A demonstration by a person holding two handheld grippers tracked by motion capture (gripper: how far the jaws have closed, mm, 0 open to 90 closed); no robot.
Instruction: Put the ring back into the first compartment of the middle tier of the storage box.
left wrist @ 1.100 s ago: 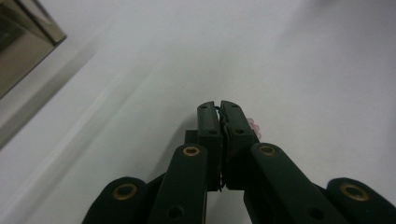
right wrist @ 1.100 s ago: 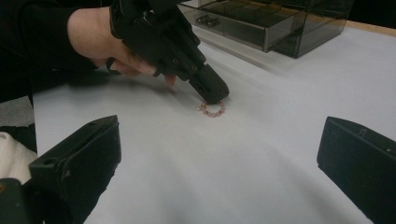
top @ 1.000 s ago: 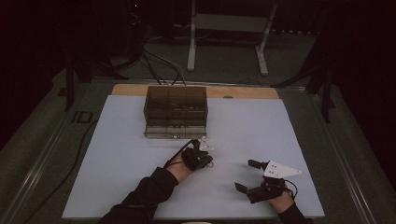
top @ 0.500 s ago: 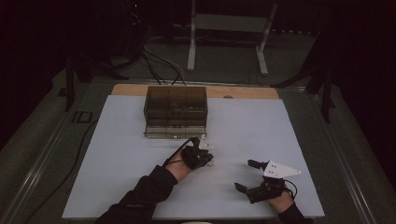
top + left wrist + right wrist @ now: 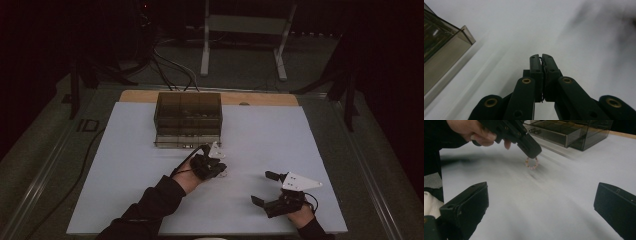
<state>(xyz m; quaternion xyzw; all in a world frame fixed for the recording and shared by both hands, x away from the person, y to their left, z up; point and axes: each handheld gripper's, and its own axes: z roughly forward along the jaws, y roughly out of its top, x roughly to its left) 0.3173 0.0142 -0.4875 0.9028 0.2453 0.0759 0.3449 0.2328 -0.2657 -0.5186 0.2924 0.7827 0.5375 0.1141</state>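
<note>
At the centre of the high view, the left gripper (image 5: 216, 167) pinches a small beaded ring (image 5: 531, 163), which dangles above the white table (image 5: 130, 165). At lower right, the right gripper (image 5: 264, 187) rests with jaws wide and empty.

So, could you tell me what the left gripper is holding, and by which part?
The left gripper pinches a small beaded ring by the top of its loop; the rest hangs free above the white table cover.
</note>
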